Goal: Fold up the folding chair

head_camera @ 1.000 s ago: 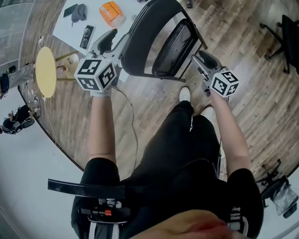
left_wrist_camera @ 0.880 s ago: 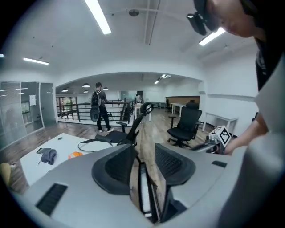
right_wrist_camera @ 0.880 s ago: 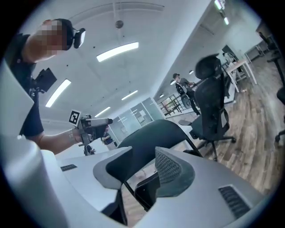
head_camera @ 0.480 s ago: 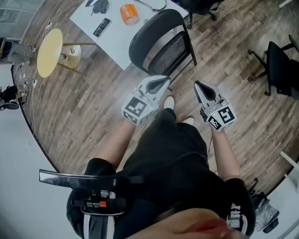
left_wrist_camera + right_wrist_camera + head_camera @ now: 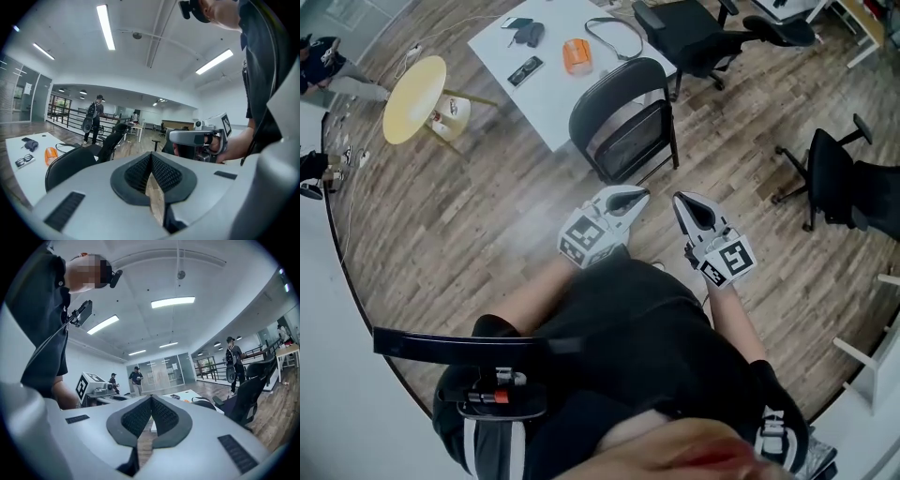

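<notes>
Head view looked steeply down on a wooden floor (image 5: pixel 469 216), the largest surface, which carried everything else. A white desk (image 5: pixel 558 89) stood at the far side. The folding chair (image 5: pixel 623 122) stood on the floor just beside the near corner of this desk, in front of the person. Probably it was put there so that it was out of the way. Whether it leaned on the desk I could not tell.

The left tool (image 5: pixel 637 195) and the right tool (image 5: pixel 680 202) were held near each other in front of the person's body. Both pointed toward the chair but were clearly apart from it. In each gripper view the two dark pads met in one line, so both tools were clenched with nothing between them. The jaws of the right tool had only just been closing. I judged this as a rest pose, because no tool was placed to push or pull anything.

The chair was black, with a rounded back frame and thin legs. Its seat panel seemed to lie up against the back, so the chair looked folded and nearly flat. From this steep angle I could not be fully sure. On the desk lay a small orange object (image 5: pixel 575 54).
</notes>
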